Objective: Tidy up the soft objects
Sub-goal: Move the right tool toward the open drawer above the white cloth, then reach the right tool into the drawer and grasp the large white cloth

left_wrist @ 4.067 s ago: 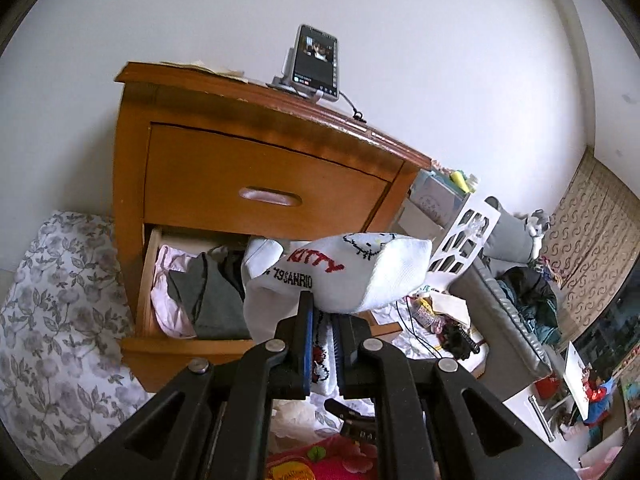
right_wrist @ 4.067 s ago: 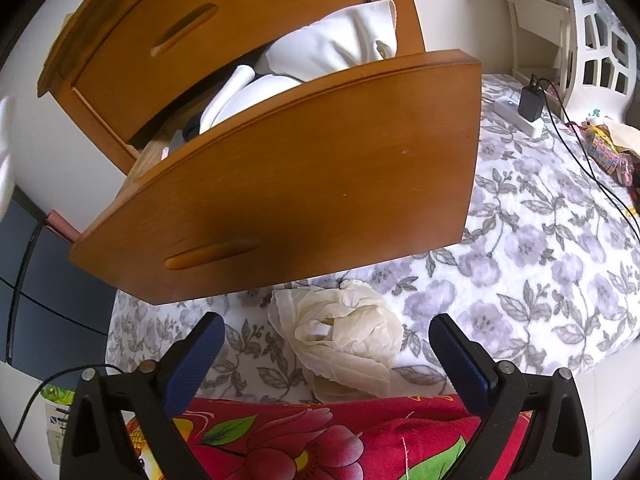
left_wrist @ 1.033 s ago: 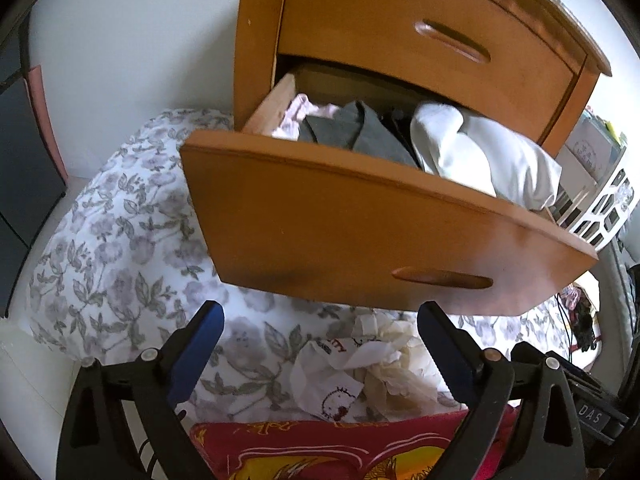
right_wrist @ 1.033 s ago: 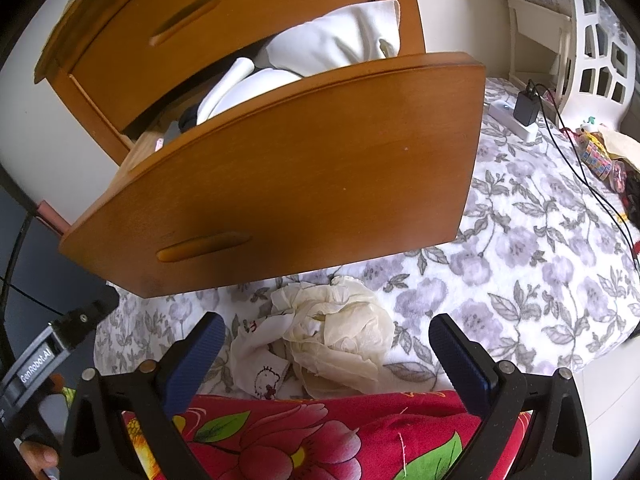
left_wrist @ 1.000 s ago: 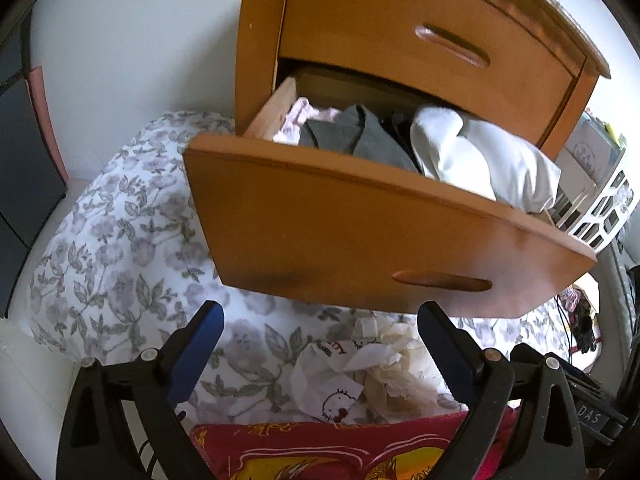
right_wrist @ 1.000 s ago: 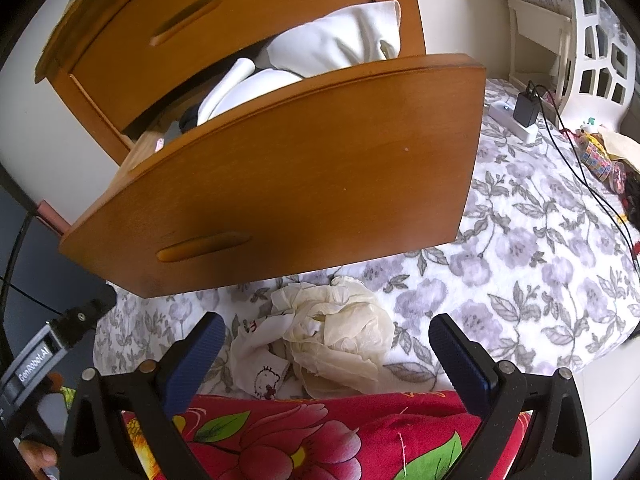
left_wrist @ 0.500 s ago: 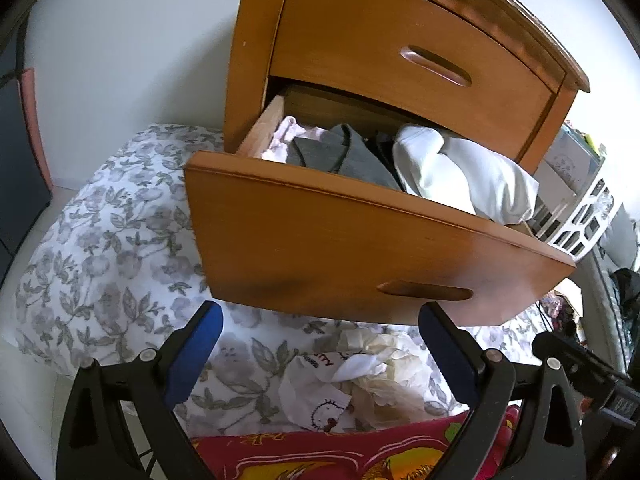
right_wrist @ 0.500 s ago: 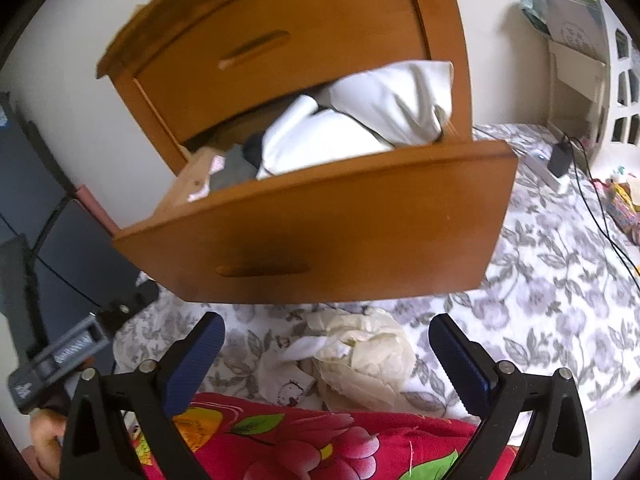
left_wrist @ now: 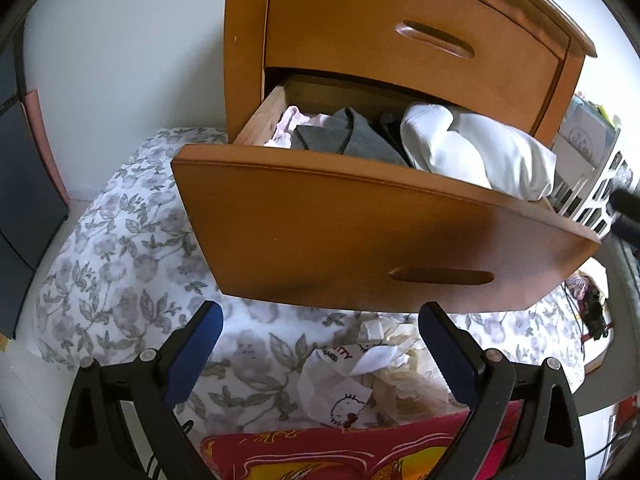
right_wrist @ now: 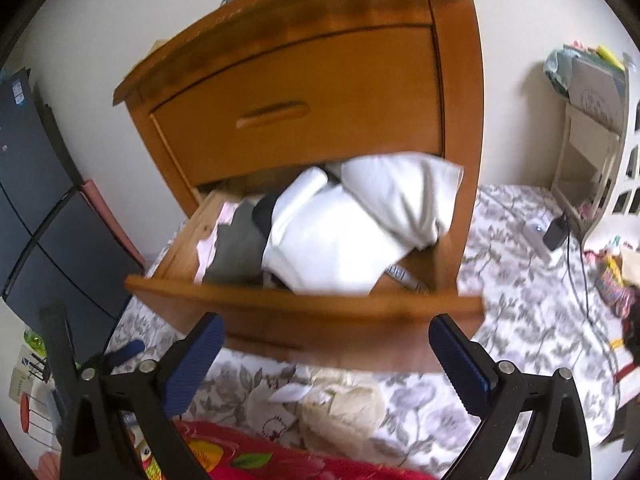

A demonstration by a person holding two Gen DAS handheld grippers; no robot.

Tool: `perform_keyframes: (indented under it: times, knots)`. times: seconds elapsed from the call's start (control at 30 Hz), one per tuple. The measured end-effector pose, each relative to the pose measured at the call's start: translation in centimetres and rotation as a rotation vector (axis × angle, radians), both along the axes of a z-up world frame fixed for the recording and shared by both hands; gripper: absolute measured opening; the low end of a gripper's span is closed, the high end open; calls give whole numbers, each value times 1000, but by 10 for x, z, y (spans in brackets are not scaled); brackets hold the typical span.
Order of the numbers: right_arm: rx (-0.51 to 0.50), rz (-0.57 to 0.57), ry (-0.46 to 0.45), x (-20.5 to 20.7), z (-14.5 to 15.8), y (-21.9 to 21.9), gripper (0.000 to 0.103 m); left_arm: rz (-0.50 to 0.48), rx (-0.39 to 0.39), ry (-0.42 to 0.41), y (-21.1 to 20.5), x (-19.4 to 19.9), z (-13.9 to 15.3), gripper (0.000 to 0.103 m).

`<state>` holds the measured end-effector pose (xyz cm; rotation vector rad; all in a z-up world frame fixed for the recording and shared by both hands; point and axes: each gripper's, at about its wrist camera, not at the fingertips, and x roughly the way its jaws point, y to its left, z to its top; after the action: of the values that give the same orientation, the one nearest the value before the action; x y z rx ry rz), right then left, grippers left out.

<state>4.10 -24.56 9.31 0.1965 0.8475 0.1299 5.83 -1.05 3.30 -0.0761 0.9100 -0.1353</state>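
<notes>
left claw (left_wrist: 318, 354): spread, empty | right claw (right_wrist: 326, 366): spread, empty | sock (left_wrist: 334, 386): crumpled on the floral bedding below the open drawer (left_wrist: 360, 248) | handling: light, limp; pinch a bunched fold

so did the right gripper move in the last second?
Yes. The right gripper rose and tilted up: the open lower drawer now sits lower in its view, showing the white garment inside.
</notes>
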Motion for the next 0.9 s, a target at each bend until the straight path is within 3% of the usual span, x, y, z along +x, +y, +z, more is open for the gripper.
perform_keyframes:
  times: [0.13,0.4,0.6,0.9]
  knots:
    - [-13,-20,-25,19,13,-11,103,-6,17,-6,-2,-1,0,98]
    - [-57,-28,18,64,18,-22,103,-8,17,-13,-2,-1,0,98]
    - [-191,-6,80,90,5,-16,103,-6,15,-16,-1,-1,-1,98]
    - [-236,-42,141,121,-17,-33,103,-4,16,-14,-1,0,-1,98]
